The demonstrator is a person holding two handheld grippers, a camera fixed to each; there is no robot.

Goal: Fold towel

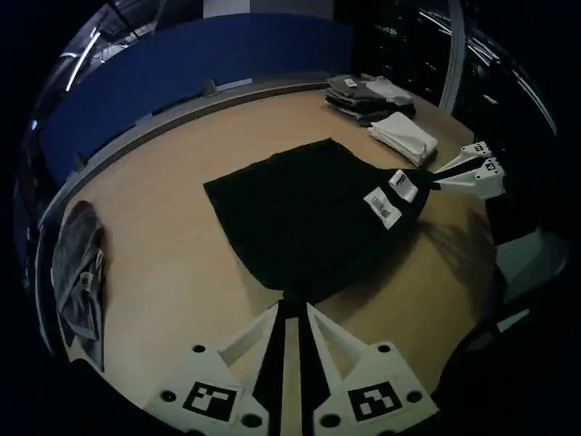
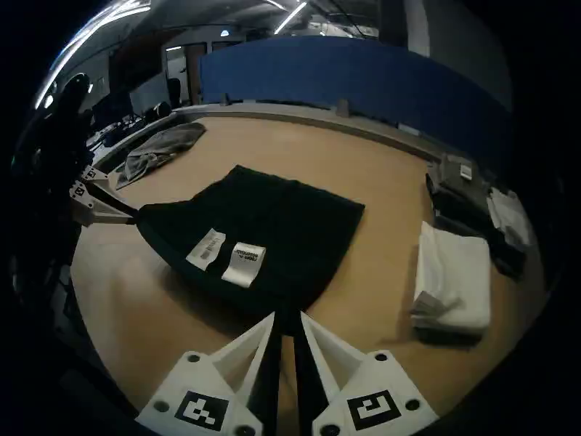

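Left gripper view: the left gripper [image 1: 294, 309] has its fingers closed together on the near corner of the black towel [image 1: 290, 218], which is spread on the wooden table [image 1: 160, 240]. The right gripper [image 1: 436, 179] appears clamped on another corner, though it is small at this range. Beyond it sit white folded towels [image 1: 403, 134] and a dark stack [image 1: 363, 98]. A grey cloth [image 1: 76, 269] lies at the table's edge.

Right gripper view: the right gripper [image 2: 287, 320] pinches a towel corner. The labelled edge is raised between both grippers, with shadow beneath.
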